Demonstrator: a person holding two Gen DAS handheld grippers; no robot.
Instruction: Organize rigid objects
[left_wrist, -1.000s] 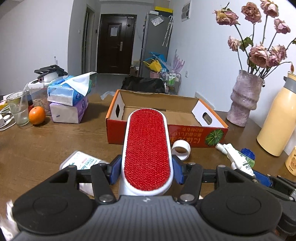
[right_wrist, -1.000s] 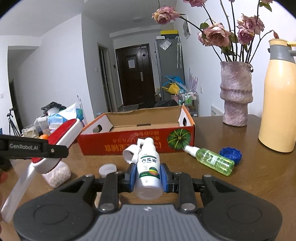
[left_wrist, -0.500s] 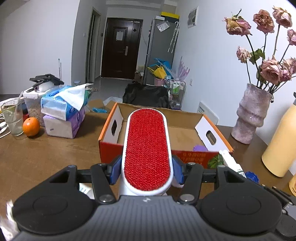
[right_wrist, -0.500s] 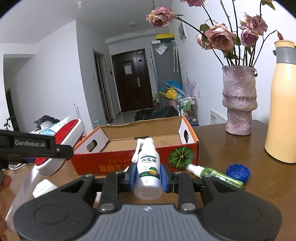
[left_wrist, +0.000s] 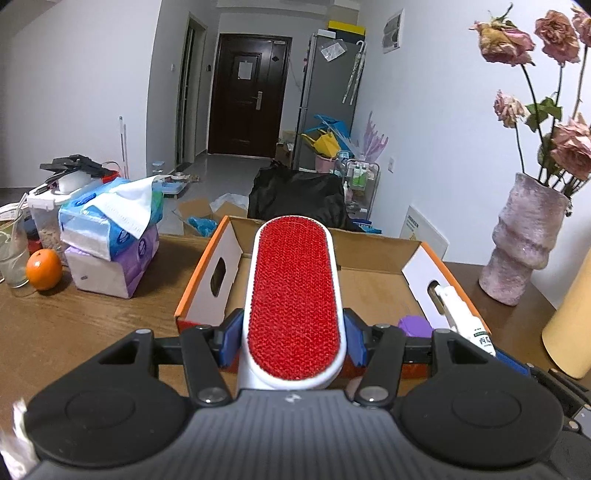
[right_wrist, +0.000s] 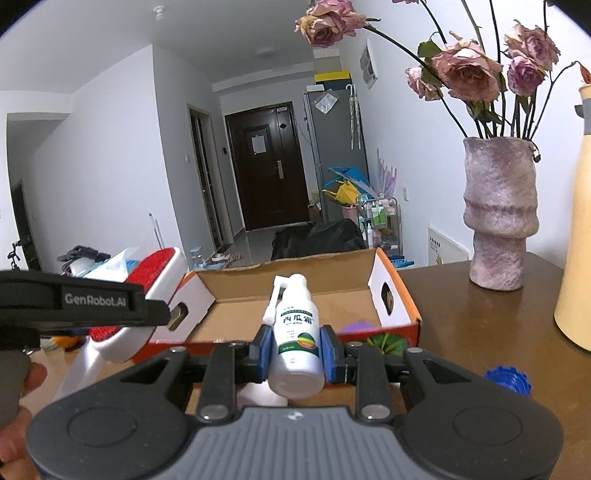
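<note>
My left gripper (left_wrist: 293, 341) is shut on a white lint brush with a red pad (left_wrist: 293, 295), held over the near edge of an open orange cardboard box (left_wrist: 376, 291). My right gripper (right_wrist: 295, 349) is shut on a white spray bottle (right_wrist: 295, 332), held over the front edge of the same box (right_wrist: 295, 295). The brush also shows at the left of the right wrist view (right_wrist: 147, 280), and the bottle at the right of the left wrist view (left_wrist: 463, 321). A purple object (left_wrist: 413, 326) lies inside the box.
Tissue packs (left_wrist: 110, 236), an orange (left_wrist: 43, 268) and a glass (left_wrist: 13, 258) stand left of the box. A pink vase with dried roses (right_wrist: 496, 214) and a yellow flask (right_wrist: 576, 258) stand to the right. A blue cap (right_wrist: 508, 380) lies on the wooden table.
Both grippers have risen and moved forward with their objects, from low above the table to the near edge of the box. The items lying on the table have dropped out of view.
</note>
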